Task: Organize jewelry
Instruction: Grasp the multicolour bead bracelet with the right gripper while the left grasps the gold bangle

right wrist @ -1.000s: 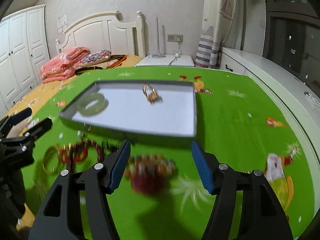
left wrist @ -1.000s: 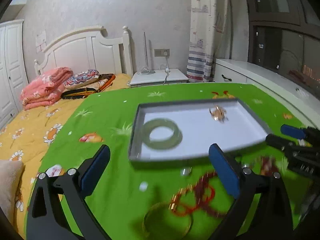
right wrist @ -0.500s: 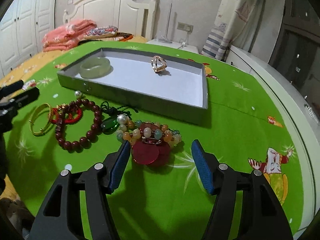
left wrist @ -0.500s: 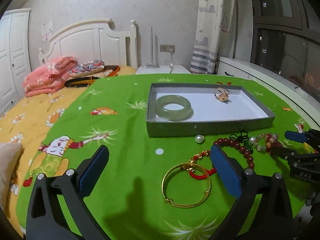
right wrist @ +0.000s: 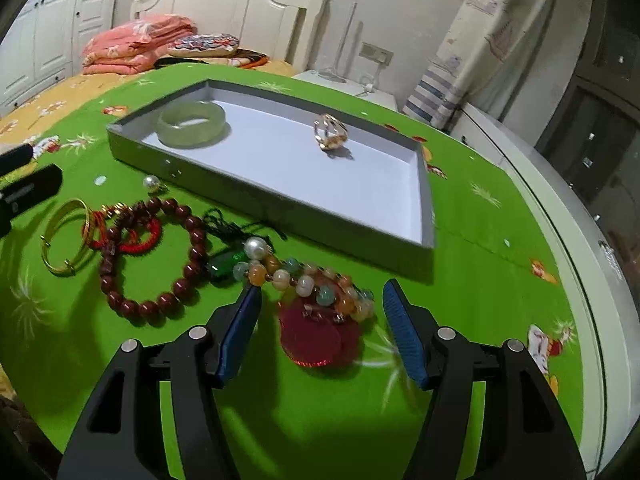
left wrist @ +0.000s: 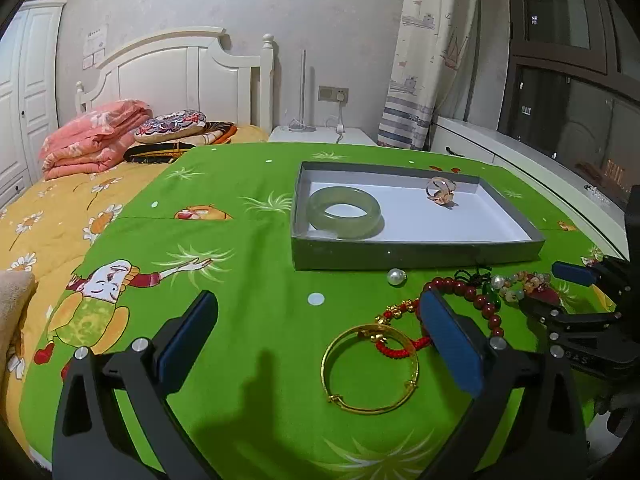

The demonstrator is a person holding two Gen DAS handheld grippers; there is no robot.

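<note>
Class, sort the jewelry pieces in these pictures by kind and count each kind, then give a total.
Bangles: 2, the green jade bangle and the plain gold bangle.
Beaded or cord bracelets: 3, dark red beads, red woven cord, pastel mixed beads.
Rings: 1, the gold ring.
Loose pearls: 1.
Total: 7.

Jade bangle (right wrist: 191, 123) and gold ring (right wrist: 330, 138) in grey tray (right wrist: 264, 204), bracelets (right wrist: 154, 256) loose beside it

White headboard (left wrist: 176, 76), pale wall (left wrist: 240, 0), patterned curtain (left wrist: 436, 60), white nightstand (left wrist: 320, 136).
</note>
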